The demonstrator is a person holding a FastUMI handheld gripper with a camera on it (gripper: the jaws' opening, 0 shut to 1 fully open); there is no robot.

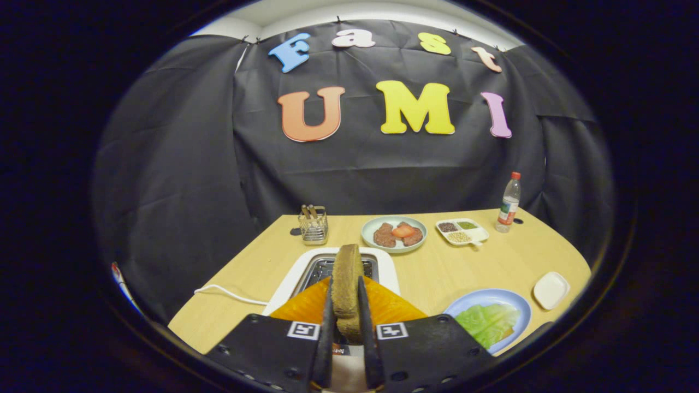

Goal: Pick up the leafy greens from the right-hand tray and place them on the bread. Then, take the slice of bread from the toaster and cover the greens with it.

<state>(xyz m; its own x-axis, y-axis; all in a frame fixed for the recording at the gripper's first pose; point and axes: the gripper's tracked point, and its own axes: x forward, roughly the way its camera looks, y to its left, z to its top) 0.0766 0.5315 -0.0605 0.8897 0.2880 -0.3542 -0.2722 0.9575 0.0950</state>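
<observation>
Above the toaster, the gripper held a brown slice of bread on edge, both fingers pressed against its flat sides, the jaws narrowed to the slice's thickness. The white toaster stood on the pale wooden table, its slots just beyond the slice and its white cord trailing off to its left. An orange surface lay between the toaster and the fingers; what it was could not be told. To the toaster's right, nearer the gripper, a blue plate carried the leafy greens, with what appeared to be bread showing under their edge. Right of that plate sat a small white dish. Beyond the toaster stood a wire cutlery holder, a pale green plate of meat pieces with a red slice on them, a white divided tray of grains and, farthest right, a clear bottle with a red cap.
</observation>
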